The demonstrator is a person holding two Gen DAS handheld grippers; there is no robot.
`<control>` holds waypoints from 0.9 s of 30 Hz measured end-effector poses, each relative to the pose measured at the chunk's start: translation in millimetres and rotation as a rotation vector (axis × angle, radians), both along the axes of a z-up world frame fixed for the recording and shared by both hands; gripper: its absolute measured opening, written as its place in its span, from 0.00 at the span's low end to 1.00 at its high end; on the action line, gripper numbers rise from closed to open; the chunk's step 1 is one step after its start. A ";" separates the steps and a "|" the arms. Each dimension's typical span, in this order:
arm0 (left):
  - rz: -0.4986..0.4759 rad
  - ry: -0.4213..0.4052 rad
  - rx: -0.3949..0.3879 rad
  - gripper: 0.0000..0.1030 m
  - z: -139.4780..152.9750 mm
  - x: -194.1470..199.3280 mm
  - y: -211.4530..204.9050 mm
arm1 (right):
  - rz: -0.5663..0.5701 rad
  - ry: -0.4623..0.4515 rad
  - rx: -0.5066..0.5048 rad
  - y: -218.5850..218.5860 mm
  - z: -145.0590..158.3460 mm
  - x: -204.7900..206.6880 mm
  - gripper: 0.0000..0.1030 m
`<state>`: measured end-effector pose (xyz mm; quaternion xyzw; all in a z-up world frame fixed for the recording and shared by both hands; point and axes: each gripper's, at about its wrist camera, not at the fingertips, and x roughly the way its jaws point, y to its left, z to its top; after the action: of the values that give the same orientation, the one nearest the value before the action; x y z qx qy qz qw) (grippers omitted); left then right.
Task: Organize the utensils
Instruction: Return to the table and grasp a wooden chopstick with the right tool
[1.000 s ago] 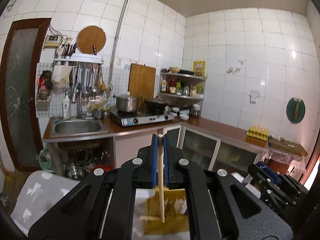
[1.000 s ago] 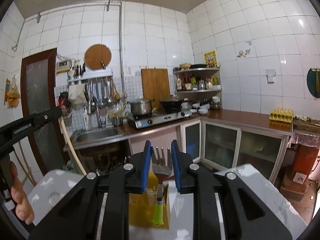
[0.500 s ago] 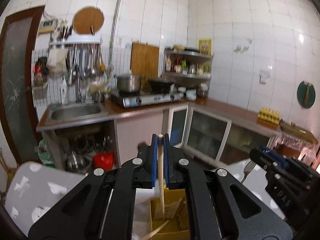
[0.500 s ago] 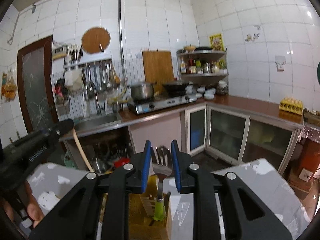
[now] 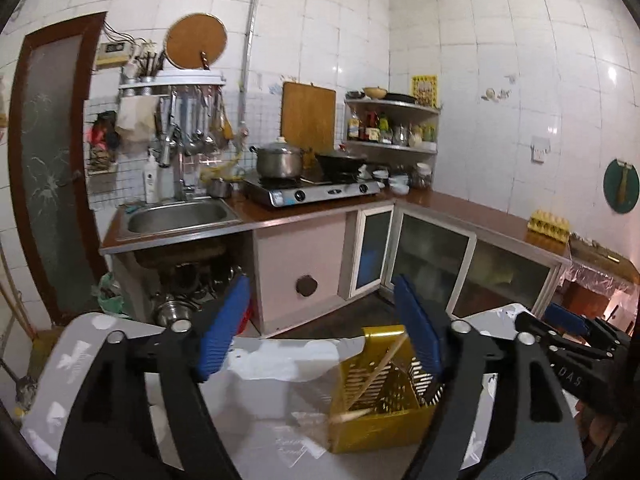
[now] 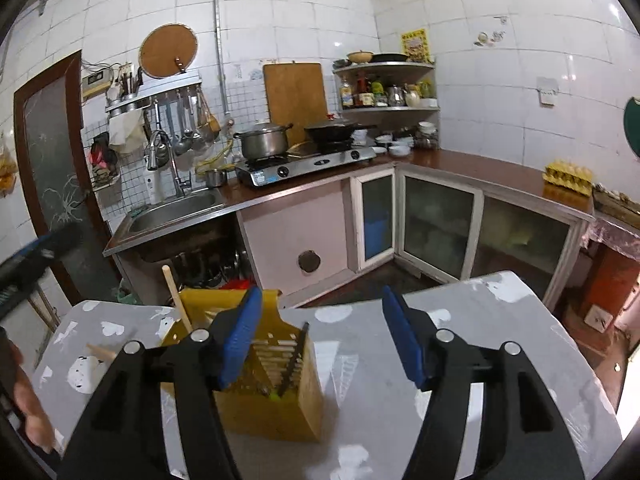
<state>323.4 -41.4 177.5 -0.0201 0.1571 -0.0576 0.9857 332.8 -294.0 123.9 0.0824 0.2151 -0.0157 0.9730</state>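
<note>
Left wrist view: left gripper [image 5: 320, 336] with jaws opening wide, nothing between the blue pads [image 5: 224, 336]; yellow holder [image 5: 384, 412] low and right of centre on the grey table [image 5: 80, 360].
Chopstick: wooden stick [image 5: 380, 368] leaning inside the holder, long axis slanting up to the right, top end close to the right pad but apart from it; a second stick [image 5: 348, 414] poking out near the holder's front rim.
Right wrist view: right gripper [image 6: 322, 340] with jaws opening, empty gap over bare table; holder [image 6: 276, 412] below and left of the gap, partly behind the left finger.
Fork: green-handled utensil [image 6: 290, 364] standing head-down or handle-down in the holder, cannot tell which; long axis near upright, tilted slightly.
Key relation: holder and its contents below both pairs of fingers, right of the left gripper's centre and left of the right gripper's; both hands near it, neither clearly nearer.
Loose stick: one wooden piece [image 6: 102, 352] lying on the table left of the holder, likely next to collect, nearer the left hand [image 6: 28, 416].
Hidden: holder's inner compartments mostly masked by fingers; other gripper [image 5: 576, 344] cut by the frame edge; blur on the left edge of the right view.
</note>
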 end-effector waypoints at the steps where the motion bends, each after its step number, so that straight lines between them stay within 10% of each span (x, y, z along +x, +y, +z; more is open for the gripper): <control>1: 0.008 -0.003 0.000 0.83 4.4 -9.9 6.1 | -0.001 0.009 -0.001 -1.1 1.5 -11.4 0.60; 9: 0.036 0.053 0.008 0.95 -3.3 -77.6 45.5 | 0.009 0.091 -0.027 7.3 -16.0 -76.8 0.60; 27: 0.025 0.309 0.036 0.95 -137.1 -114.6 59.8 | 0.010 0.328 -0.022 48.7 -128.9 -122.8 0.60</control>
<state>208.8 18.4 40.4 -0.0130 0.3077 -0.0387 0.9506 209.9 -245.3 -5.0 0.0670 0.3712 -0.0264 0.9258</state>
